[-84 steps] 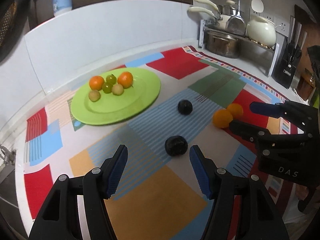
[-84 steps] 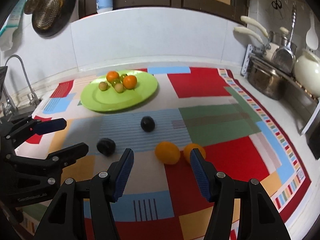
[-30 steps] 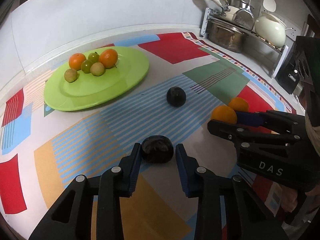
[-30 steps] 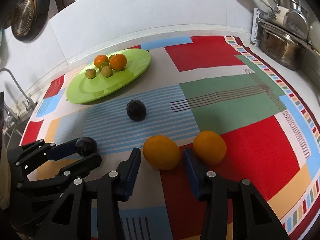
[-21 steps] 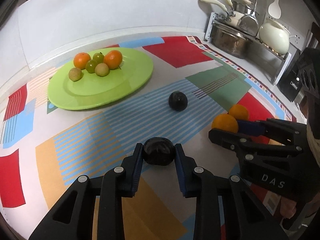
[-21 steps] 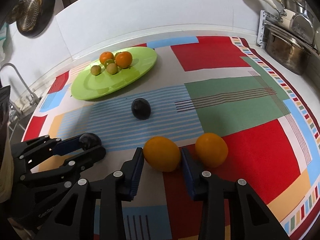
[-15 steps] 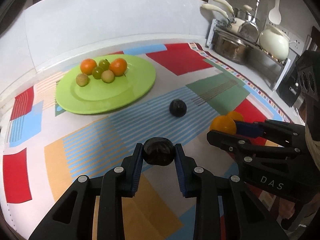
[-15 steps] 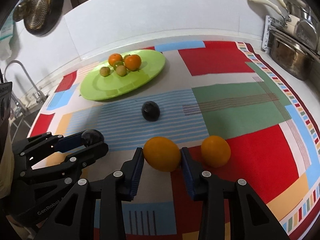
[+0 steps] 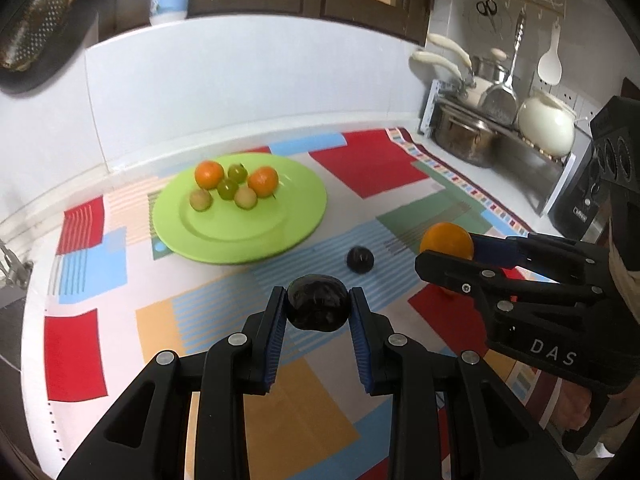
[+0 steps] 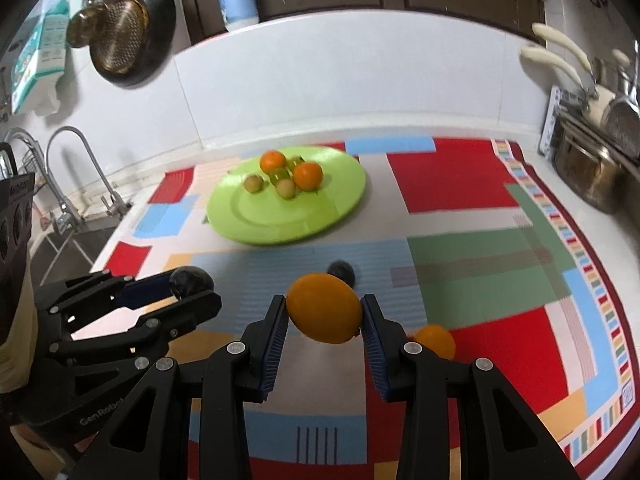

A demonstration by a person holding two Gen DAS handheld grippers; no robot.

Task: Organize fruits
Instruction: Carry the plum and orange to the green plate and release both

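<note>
My left gripper is shut on a dark plum and holds it above the mat; it also shows in the right wrist view. My right gripper is shut on an orange, lifted off the mat; it also shows in the left wrist view. A green plate at the back holds two small oranges and three small green fruits. A second plum and a second orange lie on the mat.
A patchwork mat covers the counter. A steel pot and dish rack stand at the back right, a black appliance at the right. A tap and sink are at the left. A white backsplash runs behind.
Both grippers closed on their fruit, the left on the near plum and the right on the near orange, then lifted them off the mat and rose.
</note>
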